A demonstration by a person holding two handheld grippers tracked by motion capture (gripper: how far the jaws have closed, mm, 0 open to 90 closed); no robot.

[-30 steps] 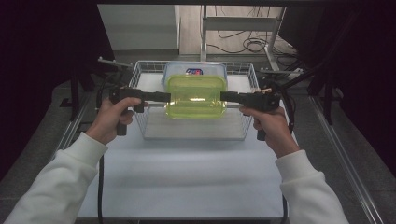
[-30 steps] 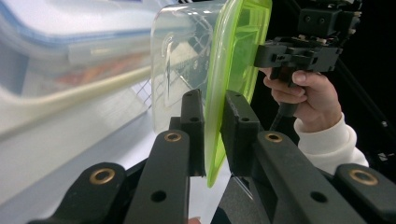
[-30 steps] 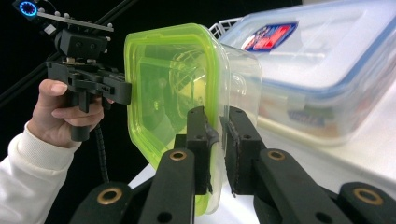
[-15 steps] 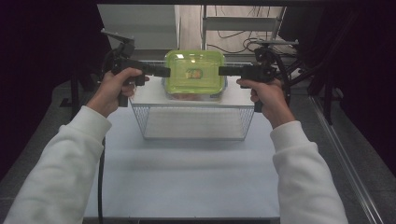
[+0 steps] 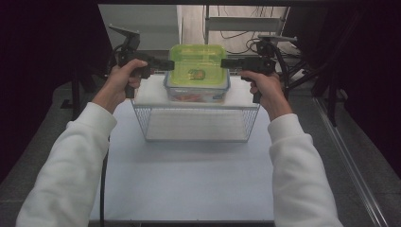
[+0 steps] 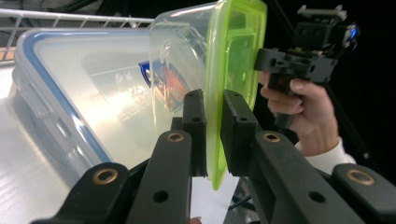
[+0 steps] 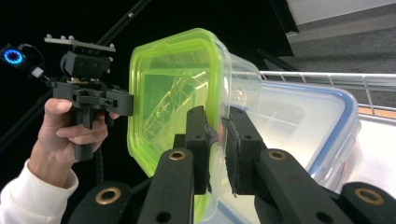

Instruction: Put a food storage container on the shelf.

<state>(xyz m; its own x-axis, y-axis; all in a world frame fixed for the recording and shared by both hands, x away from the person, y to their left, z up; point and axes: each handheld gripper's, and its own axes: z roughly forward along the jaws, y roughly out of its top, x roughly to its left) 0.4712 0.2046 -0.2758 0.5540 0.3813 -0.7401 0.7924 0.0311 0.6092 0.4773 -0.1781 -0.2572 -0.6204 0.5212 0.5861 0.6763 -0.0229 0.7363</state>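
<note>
High view: both grippers, left [image 5: 168, 64] and right [image 5: 226, 62], clench the green-lidded container [image 5: 197, 71] by its lid rim, lifted clear above the wire basket [image 5: 196, 124]; setting it down remains.

The contents of the green-lidded container [image 5: 197, 78] blur through its clear wall: something reddish, not identifiable. The lid's label is too small to read. The blue-rimmed box [image 6: 70, 102] is partly hidden behind it, its printed mark cut off from sight.
</note>
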